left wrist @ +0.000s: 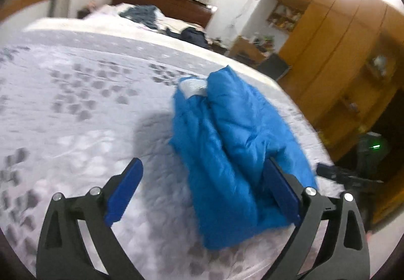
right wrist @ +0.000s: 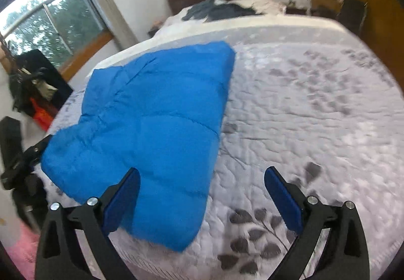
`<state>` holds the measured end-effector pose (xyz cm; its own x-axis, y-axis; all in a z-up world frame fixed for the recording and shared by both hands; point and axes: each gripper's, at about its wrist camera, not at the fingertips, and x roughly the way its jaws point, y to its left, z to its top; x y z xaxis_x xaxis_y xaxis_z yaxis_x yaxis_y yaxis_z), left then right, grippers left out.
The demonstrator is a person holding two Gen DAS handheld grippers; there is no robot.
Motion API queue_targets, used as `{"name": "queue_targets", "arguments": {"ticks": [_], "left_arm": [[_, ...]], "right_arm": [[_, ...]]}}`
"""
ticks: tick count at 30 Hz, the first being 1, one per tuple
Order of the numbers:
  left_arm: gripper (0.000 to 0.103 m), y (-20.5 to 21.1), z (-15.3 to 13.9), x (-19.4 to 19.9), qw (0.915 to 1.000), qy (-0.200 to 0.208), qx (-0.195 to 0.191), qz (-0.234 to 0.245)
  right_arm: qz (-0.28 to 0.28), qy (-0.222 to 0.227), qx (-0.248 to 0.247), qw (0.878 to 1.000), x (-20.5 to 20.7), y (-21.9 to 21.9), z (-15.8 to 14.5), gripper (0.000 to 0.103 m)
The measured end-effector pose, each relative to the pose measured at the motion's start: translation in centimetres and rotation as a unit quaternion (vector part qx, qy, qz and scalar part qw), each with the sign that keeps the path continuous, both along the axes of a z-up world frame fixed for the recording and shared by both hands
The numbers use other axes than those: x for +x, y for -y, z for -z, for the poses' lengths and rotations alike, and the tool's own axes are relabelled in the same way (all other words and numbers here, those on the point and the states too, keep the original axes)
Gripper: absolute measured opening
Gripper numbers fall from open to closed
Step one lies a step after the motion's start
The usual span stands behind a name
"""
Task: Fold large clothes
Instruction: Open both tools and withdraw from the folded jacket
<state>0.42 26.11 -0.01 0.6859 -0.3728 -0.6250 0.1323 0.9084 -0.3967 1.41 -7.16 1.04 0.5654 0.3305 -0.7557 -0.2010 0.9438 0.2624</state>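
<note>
A: Are the 2 tongs holding anything?
B: No. The left gripper [left wrist: 202, 191] and right gripper [right wrist: 202, 194] are wide apart.
A: Where's the blue jacket [right wrist: 151, 123]?
B: Folded on the bed [right wrist: 315, 116]. Press it flat gently.

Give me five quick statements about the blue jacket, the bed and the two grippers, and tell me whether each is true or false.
1. The blue jacket lies on the bed cover. True.
2. The left gripper is clamped shut on the jacket. False: its fingers are spread wide and grip nothing.
3. The right gripper is open. True.
4. The bed cover is plain red. False: it is pale grey with a dark leaf print.
5. The jacket is spread out flat with its sleeves out. False: it is folded into a compact bundle.
</note>
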Motion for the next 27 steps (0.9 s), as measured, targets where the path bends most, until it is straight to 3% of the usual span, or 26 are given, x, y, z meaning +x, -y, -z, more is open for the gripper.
{"name": "queue_targets", "arguments": {"ticks": [8, 18, 27], "left_arm": [[0.1, 0.5, -1.3, -5.8, 0.9967, 0.013, 0.067, -0.044], [0.1, 3.2, -1.6, -9.9, 0.991, -0.003, 0.12, -0.06], [0.1, 4.1, -0.8, -11.8, 0.9867, -0.031, 0.143, -0.072]], "right_arm": [[0.037, 0.067, -0.085, 0.993, -4.3, -2.9, -2.5, 0.099], [0.047, 0.021, -0.058, 0.997, -6.9, -2.8, -1.5, 0.099], [0.056, 0.021, -0.082, 0.995, -9.2, -3.6, -1.5, 0.099]]}}
